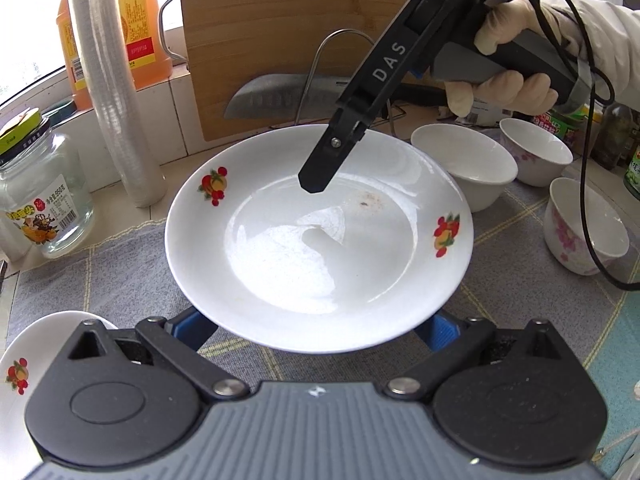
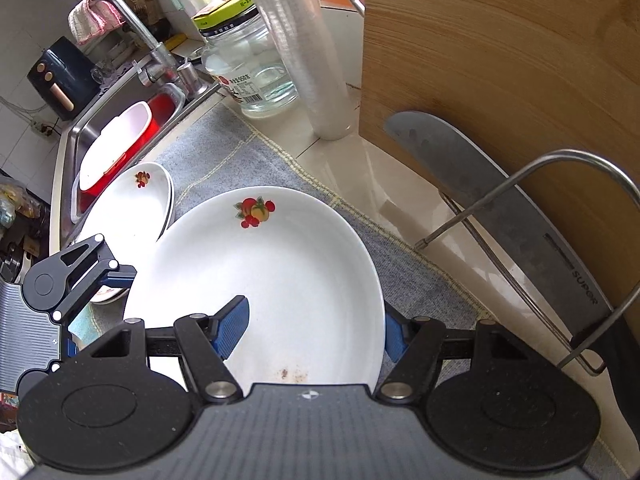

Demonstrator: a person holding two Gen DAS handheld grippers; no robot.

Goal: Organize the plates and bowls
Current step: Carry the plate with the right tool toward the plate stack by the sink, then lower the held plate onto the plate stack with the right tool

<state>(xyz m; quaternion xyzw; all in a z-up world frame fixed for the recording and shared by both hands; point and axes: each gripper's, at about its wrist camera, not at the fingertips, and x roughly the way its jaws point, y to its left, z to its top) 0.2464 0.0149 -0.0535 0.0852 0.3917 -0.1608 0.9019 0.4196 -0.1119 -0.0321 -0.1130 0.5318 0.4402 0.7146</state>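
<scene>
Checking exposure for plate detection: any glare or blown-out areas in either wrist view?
Left wrist: the white fruit-print plate has a washed-out glare patch in its well, and the window at upper left is blown out. Right wrist: the plate is evenly lit with the stain visible; fisheye bends the upright wooden cutting board.

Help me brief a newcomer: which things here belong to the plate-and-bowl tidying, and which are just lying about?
Job: held plate, stacked plates, three bowls.
Lying about: knife, cutting board, glass jar, oil bottle.
</scene>
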